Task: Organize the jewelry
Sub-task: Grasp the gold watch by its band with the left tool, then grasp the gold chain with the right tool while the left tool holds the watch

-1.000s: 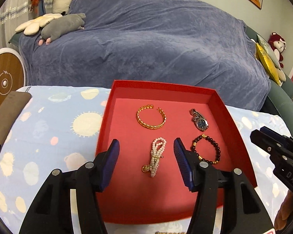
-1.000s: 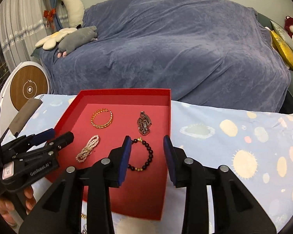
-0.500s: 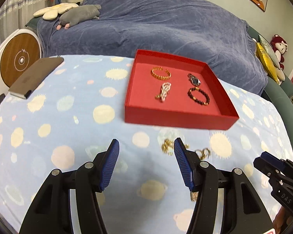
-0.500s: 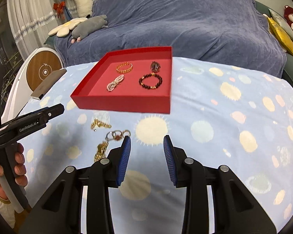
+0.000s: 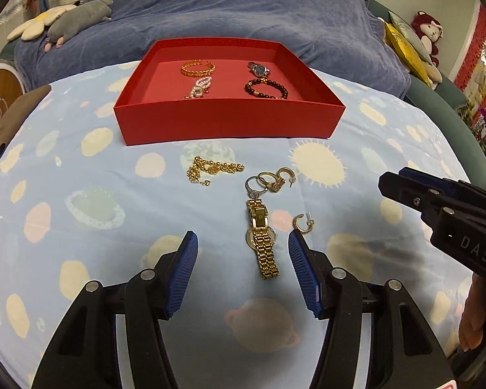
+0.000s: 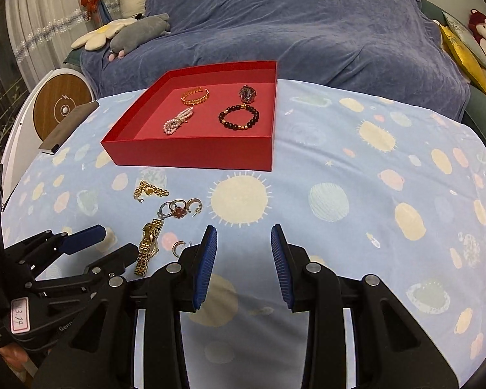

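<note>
Left wrist view: my left gripper [image 5: 243,249] hangs with jaws apart and empty over the gold watch [image 5: 261,238] on the tablecloth [image 5: 81,194]; rings [image 5: 269,181] and a gold chain [image 5: 210,169] lie just beyond, near the red tray [image 5: 226,123].

Right wrist view: my right gripper [image 6: 244,246] stands partly open, holding nothing, above bare cloth right of the watch [image 6: 148,247].

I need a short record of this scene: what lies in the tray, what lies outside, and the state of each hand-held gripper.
in red tray: gold bangle; pearl bracelet; silver watch; dark bead bracelet
on cloth: gold chain; rings; gold watch; hoop earring
left hand-held gripper: open, empty
right hand-held gripper: open, empty
</note>
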### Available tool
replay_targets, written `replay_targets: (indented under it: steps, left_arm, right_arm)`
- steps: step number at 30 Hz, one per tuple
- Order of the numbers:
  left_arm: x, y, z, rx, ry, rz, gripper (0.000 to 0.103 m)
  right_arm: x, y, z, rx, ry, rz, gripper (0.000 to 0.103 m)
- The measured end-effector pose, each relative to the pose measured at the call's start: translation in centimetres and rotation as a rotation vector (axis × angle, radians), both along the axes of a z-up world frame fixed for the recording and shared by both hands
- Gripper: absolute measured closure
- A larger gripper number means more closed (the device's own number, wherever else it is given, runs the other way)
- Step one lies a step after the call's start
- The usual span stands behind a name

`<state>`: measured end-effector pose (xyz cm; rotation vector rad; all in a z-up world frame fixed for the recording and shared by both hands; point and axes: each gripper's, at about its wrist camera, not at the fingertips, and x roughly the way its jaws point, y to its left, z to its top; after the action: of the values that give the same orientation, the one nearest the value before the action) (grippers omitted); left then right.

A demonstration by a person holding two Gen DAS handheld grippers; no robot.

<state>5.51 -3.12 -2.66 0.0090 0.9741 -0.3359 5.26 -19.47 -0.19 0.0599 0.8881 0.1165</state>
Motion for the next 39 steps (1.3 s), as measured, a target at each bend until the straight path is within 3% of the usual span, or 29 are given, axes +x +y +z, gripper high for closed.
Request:
replay_targets:
  steps: [7, 12, 14, 17, 23, 39]
  left_arm:
    - [1.0, -1.2, -0.7, 0.001, -0.006, 0.008, 0.051]
    - [1.6, -1.6, -1.5, 0.007, 0.005, 0.015, 0.068]
    - [1.7, -1.5, -1.6, 0.004, -0.001, 0.018, 0.082]
    - [2.0, -1.2, -1.5, -0.018, 0.003, 0.023, 0.094]
    - [1.6, 0.4, -0.1, -0.042, -0.022, 0.025, 0.094]
    - [2.0, 7.0, 2.5, -0.126, -0.055, 0.145, 0.094]
  right_arm:
    - [0.2, -0.4, 0.3, 0.008, -0.005, -0.011, 0.07]
    - [0.4, -0.6, 0.1, 0.016, 0.003, -0.013, 0.07]
    - [0.4, -0.5, -0.1, 0.017, 0.006, -0.008, 0.07]
    - [0.5, -0.1, -0.4, 0.019, 0.015, 0.002, 0.07]
    - [0.7, 0.9, -1.1, 0.018, 0.033, 0.031, 0.07]
    - [2.5, 5.4, -2.8, 0.057, 0.052, 0.157, 0.07]
